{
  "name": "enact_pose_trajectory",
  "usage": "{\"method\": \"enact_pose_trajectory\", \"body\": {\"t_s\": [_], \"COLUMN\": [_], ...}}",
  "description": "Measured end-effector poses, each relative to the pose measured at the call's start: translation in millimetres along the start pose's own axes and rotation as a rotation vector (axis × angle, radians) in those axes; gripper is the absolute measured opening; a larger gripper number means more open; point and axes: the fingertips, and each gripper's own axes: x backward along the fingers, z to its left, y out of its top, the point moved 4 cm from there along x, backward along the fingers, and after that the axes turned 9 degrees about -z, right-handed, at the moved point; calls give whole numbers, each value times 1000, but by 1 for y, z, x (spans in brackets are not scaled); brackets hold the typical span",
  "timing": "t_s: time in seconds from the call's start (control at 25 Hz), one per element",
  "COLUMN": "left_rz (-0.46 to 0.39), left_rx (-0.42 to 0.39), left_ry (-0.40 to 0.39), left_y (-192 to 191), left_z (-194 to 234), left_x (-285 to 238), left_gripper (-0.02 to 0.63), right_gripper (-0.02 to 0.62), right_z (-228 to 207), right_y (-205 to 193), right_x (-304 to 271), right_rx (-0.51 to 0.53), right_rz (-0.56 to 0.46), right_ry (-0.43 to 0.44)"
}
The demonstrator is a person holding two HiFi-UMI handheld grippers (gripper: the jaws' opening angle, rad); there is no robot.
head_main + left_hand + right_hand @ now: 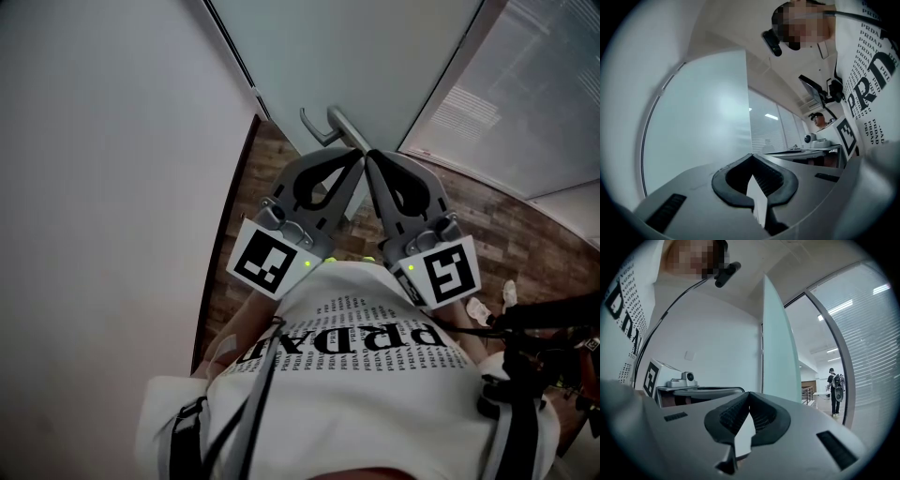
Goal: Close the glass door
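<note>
The frosted glass door [347,56] stands ajar ahead of me, with its silver lever handle [323,127] jutting towards me. My left gripper [358,156] and right gripper [370,156] are both shut with nothing between the jaws. Their tips meet side by side just below the handle's base; I cannot tell whether they touch the door. In the left gripper view the door's face [698,122] fills the left beyond the left gripper [751,156]. Beyond the right gripper [749,393], the right gripper view catches the door's edge [778,352].
A white wall [103,169] runs close on the left. A glass partition with blinds [525,84] stands on the right over the wood floor [506,225]. A person with a backpack [834,387] walks far beyond the doorway. Another person [818,119] stands behind.
</note>
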Motion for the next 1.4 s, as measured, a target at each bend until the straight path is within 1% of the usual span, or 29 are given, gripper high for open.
{"method": "enact_pose_trajectory", "body": {"t_s": [0.2, 0.28, 0.36, 0.4, 0.44, 0.52, 0.64, 0.72, 0.96, 1.08, 1.24, 1.4], "left_rz": [11, 14, 16, 16, 16, 18, 20, 20, 28, 34, 33, 34], "left_rx": [-11, -8, -7, -8, -10, -14, -13, -11, -4, 2, 15, 24], "left_ry": [-19, -17, -14, -14, -15, -18, -25, -31, -26, -24, -37, -46], "left_y": [-4, -3, 0, 1, 3, 1, -9, -12, -10, -14, -13, -13], "left_z": [-1, 1, 3, 4, 4, 5, 6, 6, 9, 8, 5, 4], "left_x": [-2, -2, -2, -2, -2, -2, -1, 0, 2, 4, 3, 2], "left_gripper": [-8, -8, -8, -8, -8, -8, -8, -8, -8, -8, -8, -8], "right_gripper": [0, 0, 4, 27, 68, 75, 75, 75, 74, 54, 54, 54], "right_z": [-5, -11, -20, -25, -29, -37, -46, -49, -47, -42, -38, -36], "right_y": [0, 5, 12, 14, 15, 8, -14, -19, -20, -19, -15, -12], "right_x": [2, 3, 5, 7, 8, 7, 4, 1, -11, -11, -10, -11], "right_rx": [69, 91, 103, 105, 109, 123, 148, 161, 185, 179, 186, 189], "right_rz": [10, -2, -19, -22, -21, 6, 71, 90, 85, 80, 113, 115], "right_ry": [-36, -77, -136, -163, -183, -198, -207, -220, -188, -168, -150, -138]}}
